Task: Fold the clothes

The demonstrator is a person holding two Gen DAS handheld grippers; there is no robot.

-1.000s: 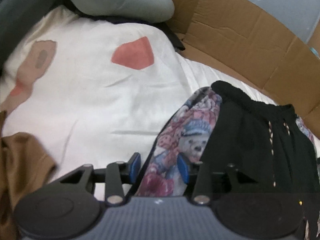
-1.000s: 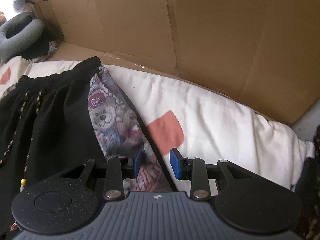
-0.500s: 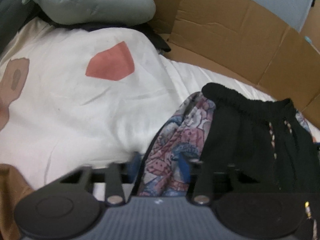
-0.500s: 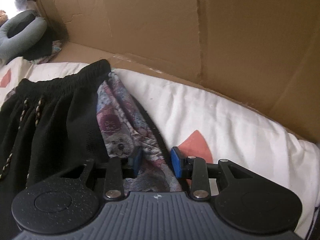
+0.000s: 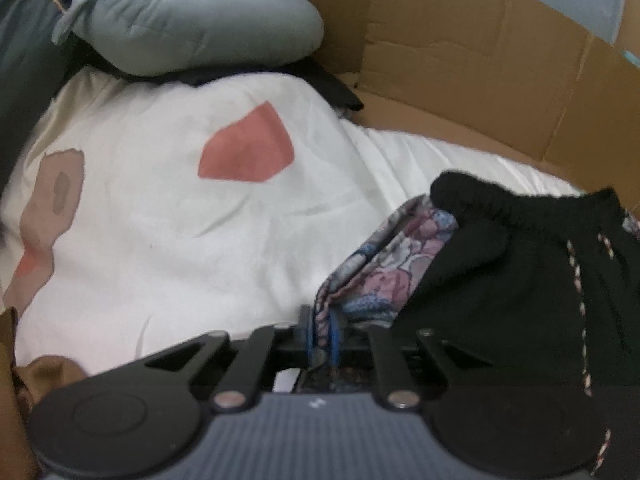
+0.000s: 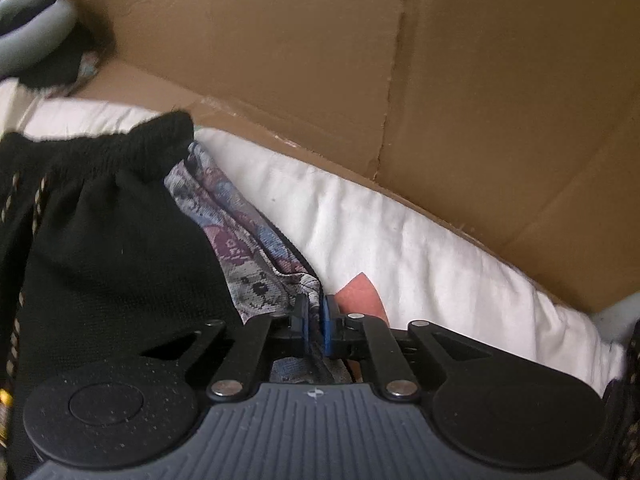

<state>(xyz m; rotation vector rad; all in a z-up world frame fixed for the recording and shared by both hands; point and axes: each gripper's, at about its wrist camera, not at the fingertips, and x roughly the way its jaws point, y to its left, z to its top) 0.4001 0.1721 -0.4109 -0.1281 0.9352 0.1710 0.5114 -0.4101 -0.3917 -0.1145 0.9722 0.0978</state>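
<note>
on white bedding (image 5: pixel 168 248) both grippers, left (image 5: pixel 322 334) and right (image 6: pixel 315 322), pinch opposite side edges of shorts (image 5: pixel 520 280), waistband pointing away.

Matt black knit shorts (image 5: pixel 520 280), woven patterned cloth panels (image 6: pixel 240 248), smooth white sheet (image 5: pixel 160 240), rough brown cardboard (image 6: pixel 320 60)
</note>
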